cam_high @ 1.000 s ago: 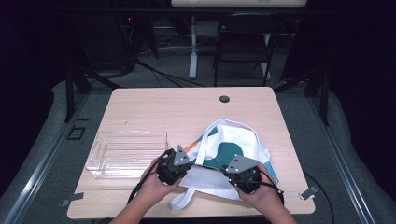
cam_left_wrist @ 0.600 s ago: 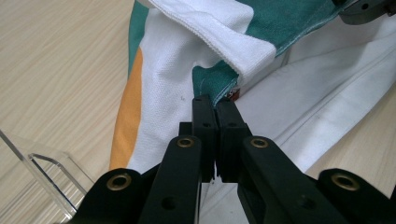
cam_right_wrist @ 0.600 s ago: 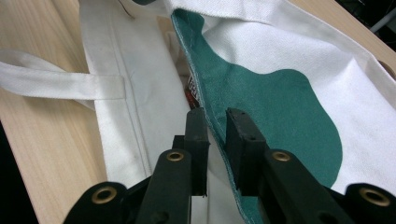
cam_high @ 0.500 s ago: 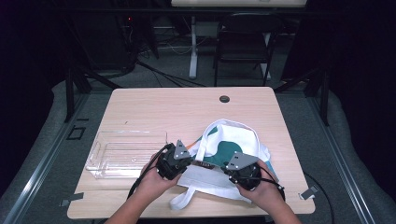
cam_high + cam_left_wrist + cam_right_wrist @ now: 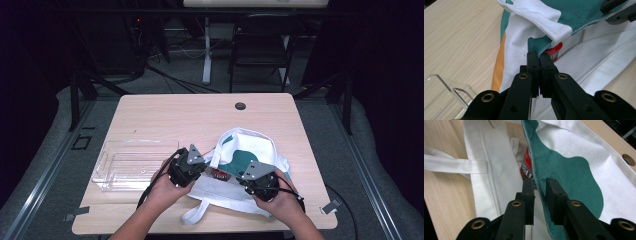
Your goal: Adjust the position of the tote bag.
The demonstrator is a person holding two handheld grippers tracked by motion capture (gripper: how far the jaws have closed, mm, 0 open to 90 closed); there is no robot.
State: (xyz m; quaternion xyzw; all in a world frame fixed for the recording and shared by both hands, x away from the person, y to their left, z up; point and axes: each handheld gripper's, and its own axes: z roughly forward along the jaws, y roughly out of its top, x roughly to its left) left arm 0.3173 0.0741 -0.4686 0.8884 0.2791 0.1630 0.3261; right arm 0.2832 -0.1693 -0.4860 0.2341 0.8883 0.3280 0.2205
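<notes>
left gripper (image 5: 539,58) pinching tote bag (image 5: 524,32) edge

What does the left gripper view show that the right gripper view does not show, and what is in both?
Left gripper view alone: the left gripper, jaws shut on the tote bag's teal rim, an orange stripe on the bag, and a corner of the clear plastic tray. Right gripper view alone: the right gripper, jaws apart astride the teal rim, a white strap lying on the table, and a round hole in the tabletop. Both: the bag, the red can inside it, and the wooden table.
</notes>
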